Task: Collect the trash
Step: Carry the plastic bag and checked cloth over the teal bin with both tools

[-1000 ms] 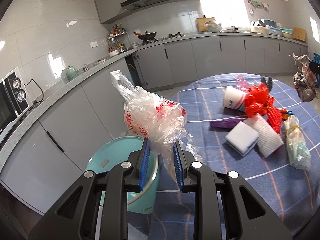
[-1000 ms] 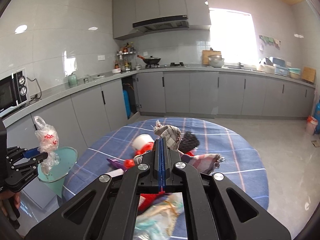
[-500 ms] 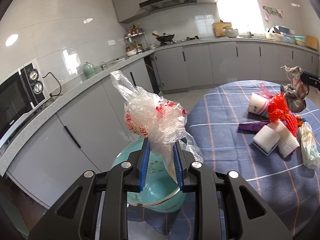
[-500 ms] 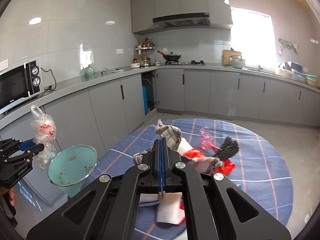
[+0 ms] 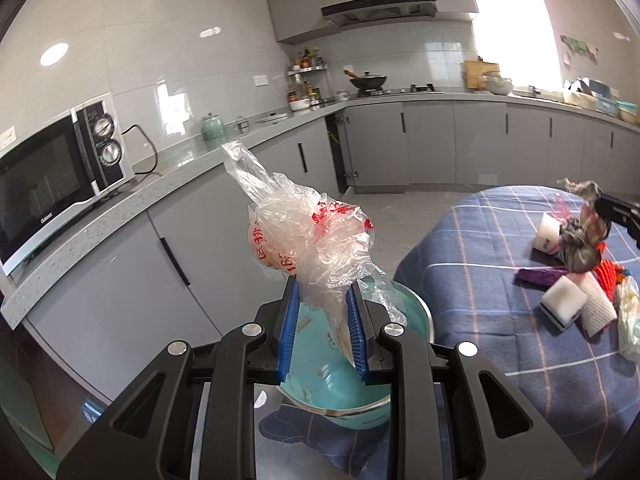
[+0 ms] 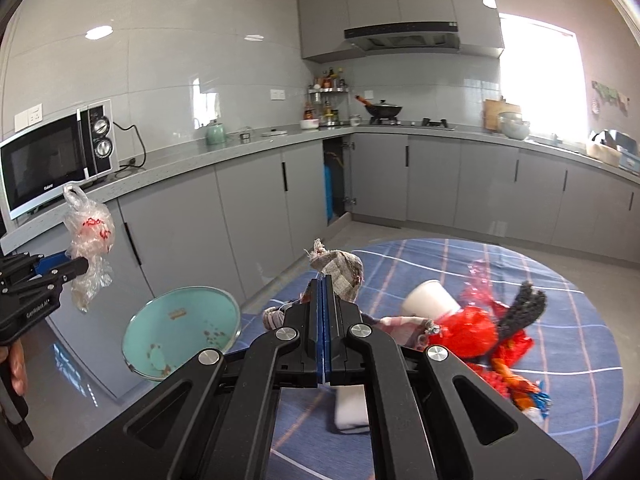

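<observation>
My left gripper [image 5: 322, 292] is shut on a crumpled clear plastic bag [image 5: 304, 236] with red print, held in the air above a teal bin [image 5: 416, 312] beside the table. In the right wrist view the same bag [image 6: 90, 236] hangs left of and above the teal bin [image 6: 180, 332]. My right gripper [image 6: 323, 280] is shut on a grey checked rag [image 6: 340, 266], lifted over the round table; that rag [image 5: 580, 240] shows at the far right of the left wrist view.
On the blue plaid tablecloth [image 6: 580, 344] lie a white paper cup [image 6: 430, 304], red netting [image 6: 476, 332], a black brush [image 6: 524, 308], a sponge [image 5: 564, 308] and a purple wrapper [image 5: 540, 276]. Grey cabinets [image 5: 120, 280] and a microwave [image 5: 52, 176] stand left.
Both grippers have travelled leftward toward the teal bin, each keeping its load. The bag now hangs over the bin's near side, and the rag has left the trash pile.
</observation>
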{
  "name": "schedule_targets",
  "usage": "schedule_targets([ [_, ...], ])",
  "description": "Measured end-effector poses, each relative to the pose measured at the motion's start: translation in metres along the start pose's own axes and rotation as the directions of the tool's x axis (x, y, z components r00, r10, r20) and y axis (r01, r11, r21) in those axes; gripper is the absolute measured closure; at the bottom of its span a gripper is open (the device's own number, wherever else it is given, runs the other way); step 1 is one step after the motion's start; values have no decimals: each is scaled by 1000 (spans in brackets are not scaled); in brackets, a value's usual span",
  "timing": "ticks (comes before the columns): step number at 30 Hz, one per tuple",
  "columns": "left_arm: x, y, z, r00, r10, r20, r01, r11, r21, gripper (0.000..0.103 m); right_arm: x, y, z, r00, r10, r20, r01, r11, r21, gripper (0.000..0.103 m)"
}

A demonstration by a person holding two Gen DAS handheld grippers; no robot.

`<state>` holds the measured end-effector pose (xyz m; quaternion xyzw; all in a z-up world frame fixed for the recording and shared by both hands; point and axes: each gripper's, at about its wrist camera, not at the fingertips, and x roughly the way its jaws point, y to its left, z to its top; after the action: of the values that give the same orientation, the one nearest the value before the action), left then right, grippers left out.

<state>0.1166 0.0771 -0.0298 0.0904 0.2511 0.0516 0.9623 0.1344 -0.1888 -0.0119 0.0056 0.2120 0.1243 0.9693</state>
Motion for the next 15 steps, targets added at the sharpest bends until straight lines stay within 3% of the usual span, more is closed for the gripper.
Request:
schedule_targets([
  [15,7,44,-2,999,45,-5,-45,996,-78,79,44,51,8,996,88,-31,-89,995,-52,102],
])
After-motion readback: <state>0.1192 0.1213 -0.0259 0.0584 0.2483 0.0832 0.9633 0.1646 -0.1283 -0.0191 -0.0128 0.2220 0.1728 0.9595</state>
